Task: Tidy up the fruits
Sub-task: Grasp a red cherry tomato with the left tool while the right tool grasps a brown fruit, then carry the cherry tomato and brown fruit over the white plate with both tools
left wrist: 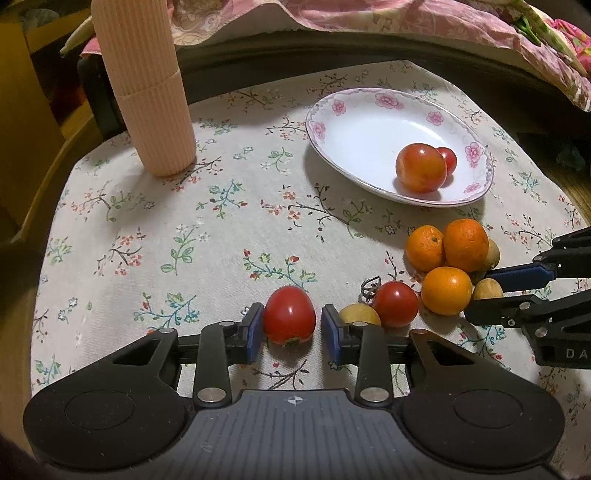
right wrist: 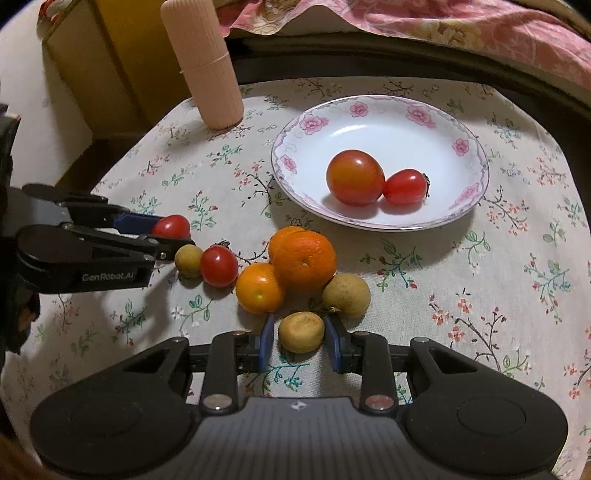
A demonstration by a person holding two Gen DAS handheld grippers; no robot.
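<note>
Your jaws stand apart on both sides: the left gripper [left wrist: 289,326] straddles a small red tomato [left wrist: 289,314] with a sliver of space at each blue pad, and the right gripper [right wrist: 300,338] brackets a tan, dimpled longan [right wrist: 301,331] the same way — whether either pad actually touches its fruit, you cannot tell from these views.

That tomato is glossy and egg-shaped, lying on the cloth with its green calyx toward you. Just beside it sit a second longan [left wrist: 359,314] and another red tomato [left wrist: 395,303] with a dried stem. Past those, three oranges [right wrist: 303,260] bunch together touching one another, with a third, larger longan [right wrist: 346,295] against them. On the white plate [right wrist: 436,122], rimmed with pink flowers, rest a big orange-red tomato [right wrist: 355,177] and a small red one [right wrist: 405,186], touching.

From the left wrist camera, the small plate tomato is mostly hidden behind the big one, and your right gripper enters from the frame edge, cut off. One orange shows only partly behind its neighbour.

Everything sits on a cream tablecloth [left wrist: 221,229] printed with sprigs and small flowers, over a round table. A ribbed peach-coloured cylinder [left wrist: 147,92] stands upright at the far left, well apart from the fruit, and pink floral fabric [right wrist: 443,29] lies behind the table.
</note>
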